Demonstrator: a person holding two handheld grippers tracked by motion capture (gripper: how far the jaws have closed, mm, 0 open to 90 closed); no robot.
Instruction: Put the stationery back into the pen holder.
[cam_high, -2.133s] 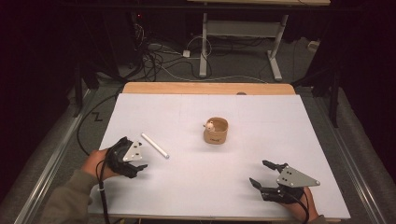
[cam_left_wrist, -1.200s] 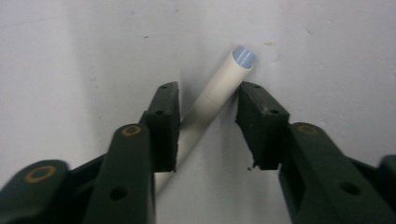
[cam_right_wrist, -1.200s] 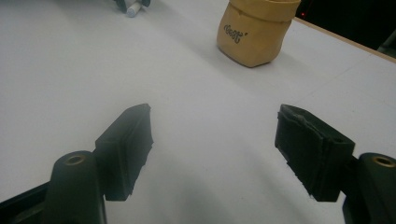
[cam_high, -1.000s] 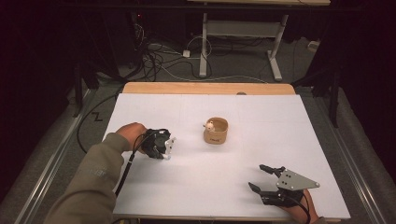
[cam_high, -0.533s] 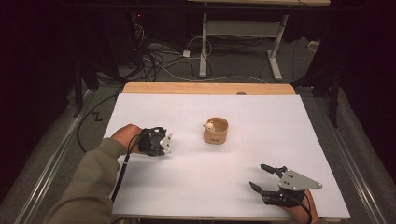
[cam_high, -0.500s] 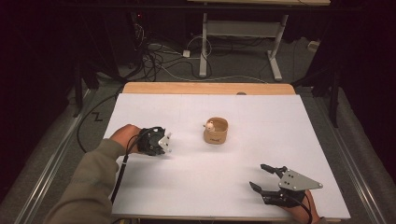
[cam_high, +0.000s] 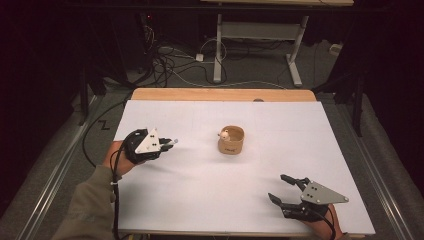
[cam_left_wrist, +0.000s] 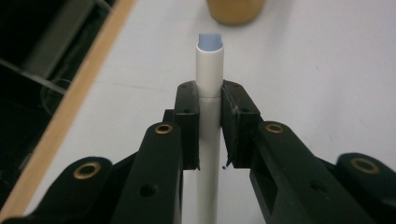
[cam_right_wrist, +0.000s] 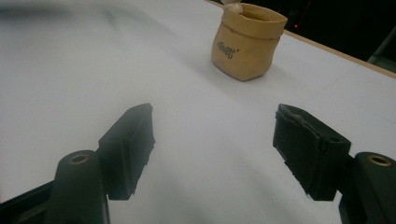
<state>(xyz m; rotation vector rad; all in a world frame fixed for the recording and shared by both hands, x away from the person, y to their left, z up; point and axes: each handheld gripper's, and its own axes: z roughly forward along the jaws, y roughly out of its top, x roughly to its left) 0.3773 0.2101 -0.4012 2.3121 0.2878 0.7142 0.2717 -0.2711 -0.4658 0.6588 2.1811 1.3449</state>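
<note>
White sheeting covers the table in the high view, with a strip of bare wood along its far edge. At the left, the person's left hand holds the left gripper above the sheet, its grey three-cornered plate facing up. A thin white tube pokes out past the jaw tips and points towards the small tan pouch, which stands upright near the middle of the table, well apart from the tube. Something pale peeks over the pouch's rim; what it is cannot be told. The right gripper rests low at the near right corner, jaws spread, nothing between them.

Seen from the left gripper view, the two black jaws are pressed against the white tube from both sides, clamping it just below its cap. The tube runs straight up between them, and its pale blue end sticks out beyond the jaw tips. The base of the tan pouch shows at the top edge, ahead of the tube and not touching it.

From the right gripper view, the right gripper has its jaws wide apart over bare white surface, gripping nothing. The tan pouch stands farther off, upright, with dark lettering on its side and its rim rolled outward.
</note>
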